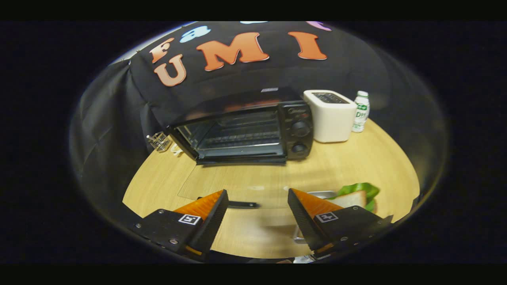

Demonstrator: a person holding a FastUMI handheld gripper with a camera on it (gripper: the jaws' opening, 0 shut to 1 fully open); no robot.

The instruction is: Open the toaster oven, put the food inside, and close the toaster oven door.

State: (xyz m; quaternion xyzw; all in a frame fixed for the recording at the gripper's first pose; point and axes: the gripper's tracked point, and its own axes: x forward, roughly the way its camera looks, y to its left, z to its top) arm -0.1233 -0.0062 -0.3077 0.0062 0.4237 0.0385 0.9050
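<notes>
Round pale wooden table (348, 162) against a black cloth wall. The black toaster oven (245, 126) stands at its far side, its glass door (233, 186) already folded flat toward the gripper (257, 206), whose jaws are spread wide and empty above the door's handle. The food, a sandwich with green lettuce (354, 196) on a metal tray (319, 194), lies right of the door; fetching it looks next. A white toaster (330, 114) and small bottle (361, 111) stand right of the oven, clear of the path.

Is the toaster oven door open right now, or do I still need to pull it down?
Open. The toaster oven shows its bare rack, and its glass door lies flat on the table, handle between the spread fingers of the gripper.
</notes>
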